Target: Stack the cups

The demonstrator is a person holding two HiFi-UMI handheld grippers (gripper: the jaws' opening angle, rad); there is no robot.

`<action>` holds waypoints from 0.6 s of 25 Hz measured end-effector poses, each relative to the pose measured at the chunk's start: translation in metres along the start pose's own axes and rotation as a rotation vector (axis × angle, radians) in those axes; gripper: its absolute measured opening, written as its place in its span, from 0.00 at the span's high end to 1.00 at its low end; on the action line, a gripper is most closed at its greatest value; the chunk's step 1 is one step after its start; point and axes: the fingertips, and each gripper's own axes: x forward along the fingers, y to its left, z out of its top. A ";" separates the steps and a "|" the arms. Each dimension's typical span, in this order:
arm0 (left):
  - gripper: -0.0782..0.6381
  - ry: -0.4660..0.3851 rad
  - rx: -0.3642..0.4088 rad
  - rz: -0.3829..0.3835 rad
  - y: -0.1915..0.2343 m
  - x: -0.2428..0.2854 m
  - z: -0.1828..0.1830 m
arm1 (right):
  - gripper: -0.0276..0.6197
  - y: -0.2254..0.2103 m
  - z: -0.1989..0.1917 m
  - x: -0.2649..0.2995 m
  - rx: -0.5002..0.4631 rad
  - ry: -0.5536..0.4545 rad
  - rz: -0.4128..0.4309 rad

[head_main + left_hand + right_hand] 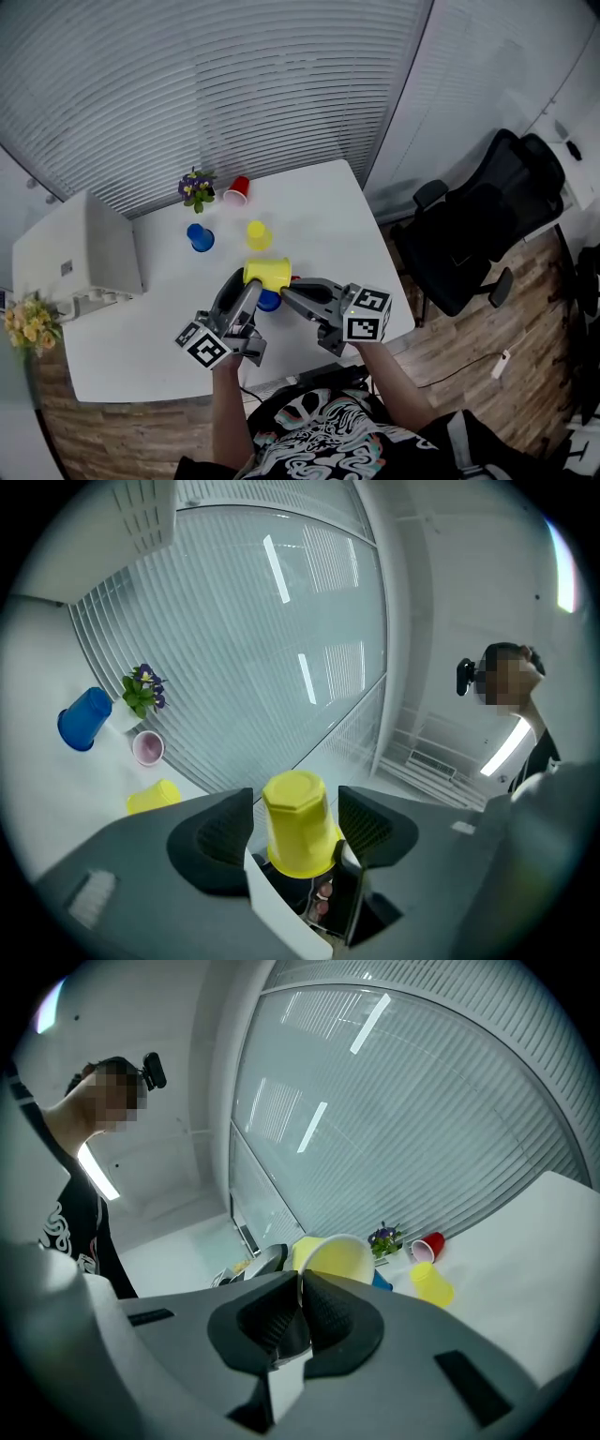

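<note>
Counter [309,202] clutter comes first. At its left edge sits a white box [84,248], clear of the working area. Past it a flower pot [196,187] stands by the blinds, with a red cup [236,190] on its side just beside it. Nearer the person, a far blue cup [200,237] and a loose yellow cup [258,234] seem to stand mouth down. They are apart from each other and not yet stacked.

Above the counter's near edge is the held cup [267,273], yellow, with its base pointing away from the person. The left gripper [295,813] has its jaws wide, one on each side of this cup. Its pads look clear of the wall, so it probably carries none of the weight.

The right gripper [300,1283] does the holding. Its jaws are nearly together, pinching the cup's wall at the rim, one pad inside the mouth and one outside. That grip leaves the body bare, which would suit lowering the cup onto another.

A near blue cup [269,301] shows just below the held cup, between the two grippers, and is likely the stack's base. Whether the two cups touch cannot be told.

Far right, a black chair [478,225] stands on the floor, well apart.
</note>
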 end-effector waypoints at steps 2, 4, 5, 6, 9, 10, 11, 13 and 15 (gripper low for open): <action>0.51 -0.012 -0.023 -0.013 -0.003 -0.002 0.001 | 0.93 0.007 0.000 0.002 0.008 -0.005 0.015; 0.51 -0.016 -0.036 -0.022 -0.006 -0.005 0.000 | 0.93 0.013 -0.001 0.004 0.018 -0.012 0.033; 0.51 -0.016 -0.043 -0.028 -0.006 -0.005 0.000 | 0.93 0.015 -0.001 0.006 0.022 -0.016 0.041; 0.52 -0.017 -0.051 -0.036 -0.007 -0.006 -0.001 | 0.93 0.017 -0.001 0.007 0.025 -0.018 0.046; 0.59 -0.031 -0.077 -0.066 -0.011 -0.010 0.002 | 0.93 0.021 -0.003 0.010 0.027 -0.020 0.055; 0.59 -0.035 -0.078 -0.071 -0.012 -0.011 0.003 | 0.93 0.022 -0.003 0.010 0.026 -0.020 0.056; 0.59 -0.036 -0.075 -0.073 -0.013 -0.011 0.003 | 0.93 0.023 -0.003 0.010 0.026 -0.020 0.056; 0.59 -0.033 -0.062 -0.069 -0.013 -0.012 0.004 | 0.93 0.023 -0.004 0.010 0.025 -0.019 0.052; 0.59 -0.030 -0.052 -0.062 -0.013 -0.013 0.004 | 0.93 0.022 -0.004 0.010 0.028 -0.017 0.047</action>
